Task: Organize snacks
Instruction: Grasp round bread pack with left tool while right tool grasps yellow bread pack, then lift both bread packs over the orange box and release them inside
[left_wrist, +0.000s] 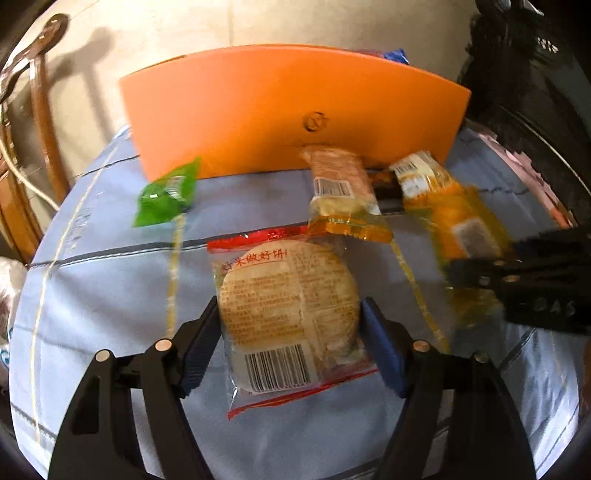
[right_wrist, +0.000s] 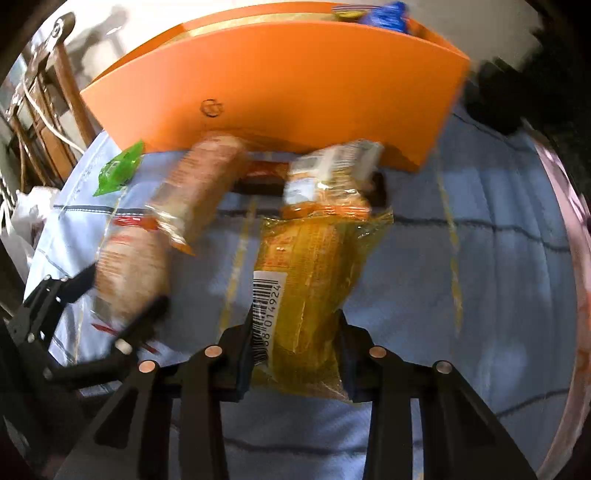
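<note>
nearest to us, in the left wrist view, the left tongs (left_wrist: 290, 343) hold the round cake packet (left_wrist: 290, 317) by its two sides, pads pressed at 9 and 3 o'clock of the disc, its barcode end toward us and its red seam toward 12. in the right wrist view the right tongs (right_wrist: 295, 354) are closed on the near end of the yellow packet (right_wrist: 310, 288), whose long axis runs from us straight toward 12 o'clock; blur makes it hard to say whether either packet is clear of the checked blue cloth (left_wrist: 110, 314) on the desk. so we judge that each hand already carries its own snack, and the coming move turns on the orange box (left_wrist: 288, 110), which stands at 12 o'clock of both tongs, past the loose snacks. between us and its wall lie an orange-wrapped bar (left_wrist: 340, 188) and a second yellow-orange packet (right_wrist: 332, 166), both near the foot of the box, with a dark bar (right_wrist: 266, 177) between them. the green packet (left_wrist: 166, 192) lies at 10 o'clock, just beside the box's left corner. over the far rim a blue wrapper (right_wrist: 388, 13) shows, so the box holds something; how much we cannot tell. the right tongs look a little nearer the wall.
</note>
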